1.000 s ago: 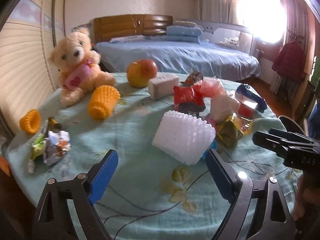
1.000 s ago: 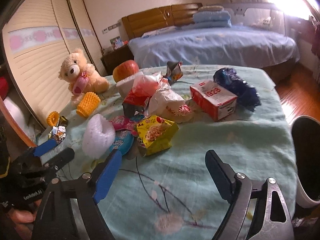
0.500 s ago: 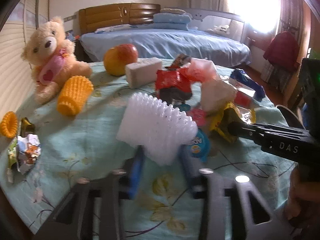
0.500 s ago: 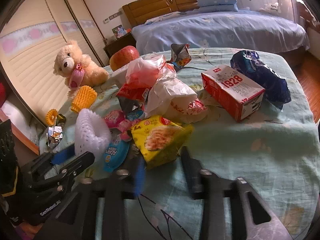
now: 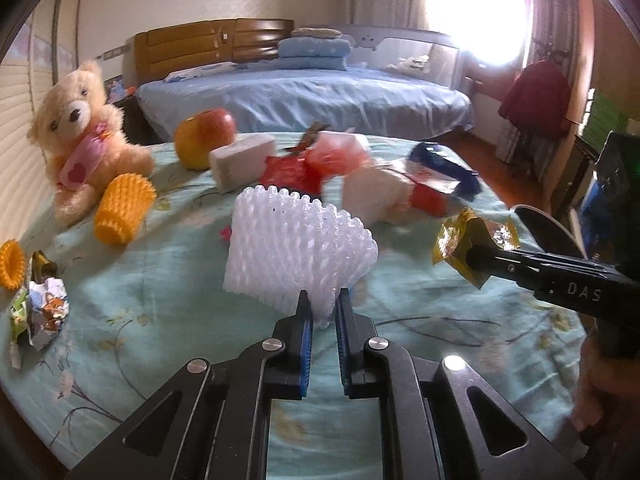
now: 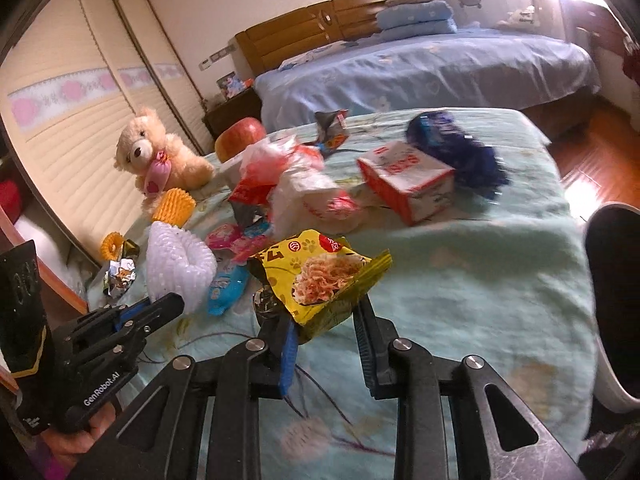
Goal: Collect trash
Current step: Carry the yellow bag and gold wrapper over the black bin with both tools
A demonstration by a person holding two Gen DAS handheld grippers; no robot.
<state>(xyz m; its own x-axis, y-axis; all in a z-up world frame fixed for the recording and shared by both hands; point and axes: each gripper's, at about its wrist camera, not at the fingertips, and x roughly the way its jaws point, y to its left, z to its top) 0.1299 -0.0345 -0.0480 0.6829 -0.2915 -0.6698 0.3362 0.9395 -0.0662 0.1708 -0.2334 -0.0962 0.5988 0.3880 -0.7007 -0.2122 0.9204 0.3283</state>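
Observation:
My left gripper (image 5: pixel 322 308) is shut on the near edge of a white foam fruit net (image 5: pixel 298 256) and holds it just above the teal tablecloth (image 5: pixel 160 320). The net also shows in the right wrist view (image 6: pixel 176 266). My right gripper (image 6: pixel 324 320) is shut on a yellow snack packet (image 6: pixel 320 276), lifted off the cloth. That packet also shows in the left wrist view (image 5: pixel 468 240). More trash lies in a pile: a red wrapper (image 5: pixel 292 172), a white plastic bag (image 6: pixel 304 196), a red-and-white carton (image 6: pixel 404 180), a blue bag (image 6: pixel 456 152).
A teddy bear (image 5: pixel 80 136), an apple (image 5: pixel 204 140), a yellow foam net (image 5: pixel 122 214) and a foil wrapper (image 5: pixel 44 312) lie at the left. A black-lined bin (image 6: pixel 616 300) stands at the table's right edge. A bed is behind.
Both grippers closed from wide open: the left on the white foam net, the right on the yellow packet. Both items have lifted off the cloth.

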